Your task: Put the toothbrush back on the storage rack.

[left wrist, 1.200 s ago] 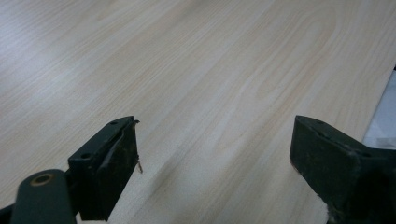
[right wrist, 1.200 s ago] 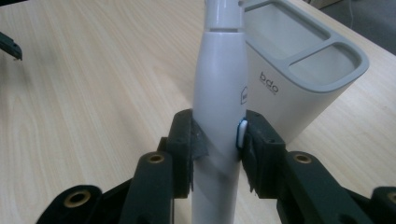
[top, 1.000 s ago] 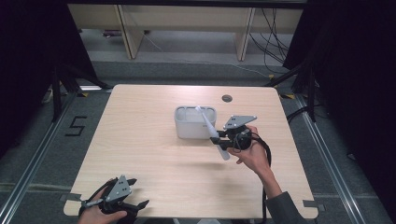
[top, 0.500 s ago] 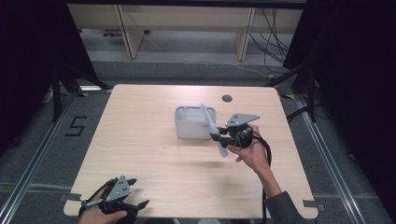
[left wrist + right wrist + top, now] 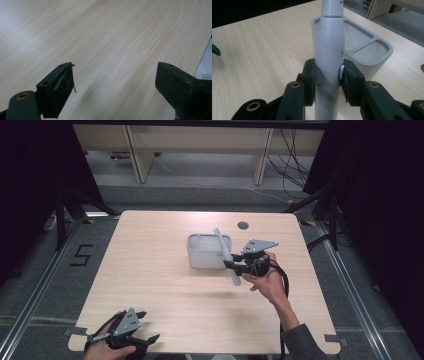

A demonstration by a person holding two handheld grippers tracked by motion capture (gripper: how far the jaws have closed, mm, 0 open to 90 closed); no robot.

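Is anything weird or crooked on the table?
Just one thing: the white toothbrush is tilted in the air, pinched by the right gripper, not standing in the grey holder. Nothing looks spilled or broken.

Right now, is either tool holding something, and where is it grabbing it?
The right tool grips a white electric toothbrush around the middle of its handle. The left tool is open, holding nothing.

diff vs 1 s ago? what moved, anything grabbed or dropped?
Little changed. The right gripper stays shut on the white electric toothbrush, which has swung slightly more upright, its head now over the holder. Nothing was grabbed or released. The left gripper remains open and idle at the table's near left corner; the holder has not moved.
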